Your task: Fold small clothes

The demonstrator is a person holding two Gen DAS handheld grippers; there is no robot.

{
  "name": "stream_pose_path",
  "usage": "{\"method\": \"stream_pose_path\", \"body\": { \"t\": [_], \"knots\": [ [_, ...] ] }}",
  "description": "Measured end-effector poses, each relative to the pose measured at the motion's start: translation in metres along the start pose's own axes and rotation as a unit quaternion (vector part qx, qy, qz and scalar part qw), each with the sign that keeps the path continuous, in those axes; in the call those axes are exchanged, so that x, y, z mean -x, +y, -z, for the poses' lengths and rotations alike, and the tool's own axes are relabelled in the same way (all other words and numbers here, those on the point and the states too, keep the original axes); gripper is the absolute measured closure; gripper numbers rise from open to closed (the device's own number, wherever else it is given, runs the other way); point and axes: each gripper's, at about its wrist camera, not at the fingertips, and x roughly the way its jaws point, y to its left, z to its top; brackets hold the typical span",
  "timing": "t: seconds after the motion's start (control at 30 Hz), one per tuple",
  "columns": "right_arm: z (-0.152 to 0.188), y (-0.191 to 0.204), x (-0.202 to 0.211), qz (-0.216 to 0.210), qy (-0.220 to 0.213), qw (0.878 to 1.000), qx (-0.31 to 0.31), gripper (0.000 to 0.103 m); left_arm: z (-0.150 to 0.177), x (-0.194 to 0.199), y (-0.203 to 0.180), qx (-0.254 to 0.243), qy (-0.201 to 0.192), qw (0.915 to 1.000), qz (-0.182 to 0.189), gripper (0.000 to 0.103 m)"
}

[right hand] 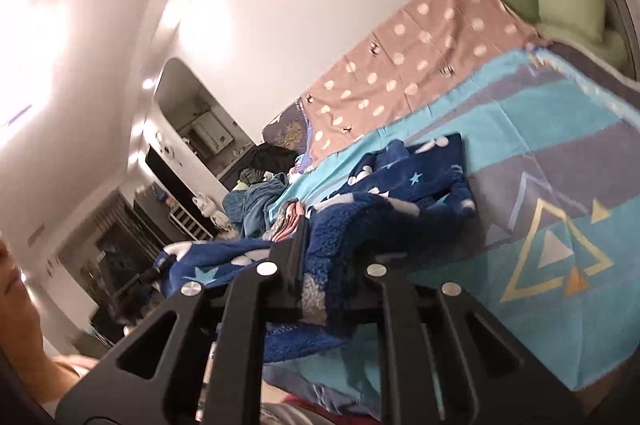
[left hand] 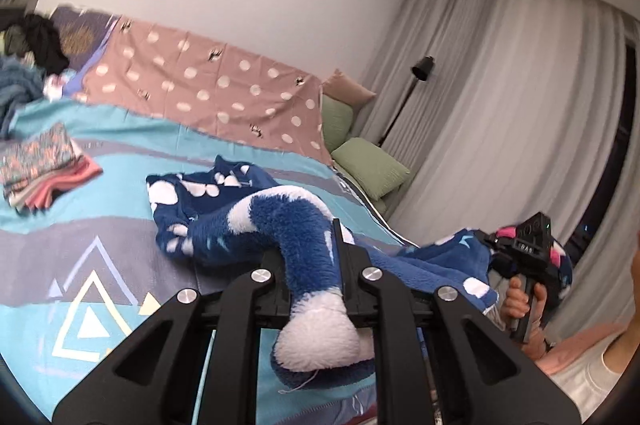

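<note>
A fuzzy blue garment with white spots and stars point(left hand: 224, 217) lies partly on the bed, stretched between both grippers. My left gripper point(left hand: 310, 257) is shut on a blue and white fleece edge of it, which bulges out behind the fingers. My right gripper point(right hand: 324, 249) is shut on another edge of the same garment point(right hand: 400, 193), lifted above the bed. The right gripper also shows in the left wrist view point(left hand: 528, 257), hand-held at the right with fleece draped around it.
The bed has a turquoise and grey blanket point(left hand: 120, 285) and a pink dotted sheet point(left hand: 208, 81). A folded stack of clothes point(left hand: 44, 165) lies at the left. Unfolded clothes point(left hand: 24, 65) are heaped at the far left. Green pillows point(left hand: 372, 169), a floor lamp point(left hand: 420, 69) and curtains stand at the right.
</note>
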Motion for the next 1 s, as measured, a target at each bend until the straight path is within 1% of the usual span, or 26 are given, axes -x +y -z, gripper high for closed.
{"method": "stream_pose_path", "body": {
  "t": [0.07, 0.17, 0.2, 0.27, 0.5, 0.67, 0.73, 0.77, 0.8, 0.87, 1.0],
  "knots": [
    [-0.005, -0.005, -0.016, 0.008, 0.005, 1.0, -0.002, 0.09, -0.004, -0.019, 0.012, 0.009, 0.014, 0.9999, -0.005, 0.09],
    [-0.012, -0.004, -0.037, 0.014, 0.01, 1.0, 0.002, 0.09, -0.012, -0.038, 0.022, 0.009, 0.023, 0.9997, -0.008, 0.09],
    [-0.018, -0.006, -0.045, 0.015, 0.009, 1.0, 0.005, 0.09, -0.016, -0.043, 0.026, 0.009, 0.024, 0.9997, -0.006, 0.09],
    [-0.021, -0.004, -0.052, 0.014, 0.005, 1.0, 0.008, 0.09, -0.026, -0.052, 0.031, 0.01, 0.021, 0.9997, -0.005, 0.09],
    [-0.06, -0.004, -0.09, 0.024, -0.005, 0.999, 0.029, 0.09, -0.069, -0.092, 0.049, 0.01, 0.015, 0.9998, -0.012, 0.09],
    [-0.09, -0.009, -0.122, 0.044, -0.011, 0.998, 0.042, 0.09, -0.091, -0.118, 0.066, 0.017, 0.01, 0.9996, -0.021, 0.09],
    [-0.101, -0.011, -0.135, 0.053, -0.012, 0.997, 0.047, 0.09, -0.102, -0.131, 0.075, 0.02, 0.006, 0.9993, -0.031, 0.09],
    [-0.107, -0.011, -0.142, 0.066, -0.014, 0.996, 0.054, 0.09, -0.105, -0.135, 0.078, 0.022, 0.005, 0.9992, -0.034, 0.09],
    [-0.113, -0.01, -0.152, 0.096, -0.015, 0.993, 0.065, 0.09, -0.11, -0.142, 0.084, 0.026, 0.003, 0.9989, -0.038, 0.09],
    [-0.121, -0.01, -0.17, 0.141, -0.016, 0.986, 0.084, 0.09, -0.117, -0.155, 0.091, 0.029, 0.003, 0.9986, -0.044, 0.09],
    [-0.135, -0.016, -0.214, 0.163, -0.001, 0.981, 0.108, 0.09, -0.13, -0.193, 0.112, 0.032, 0.015, 0.9973, -0.064, 0.09]
  ]
}}
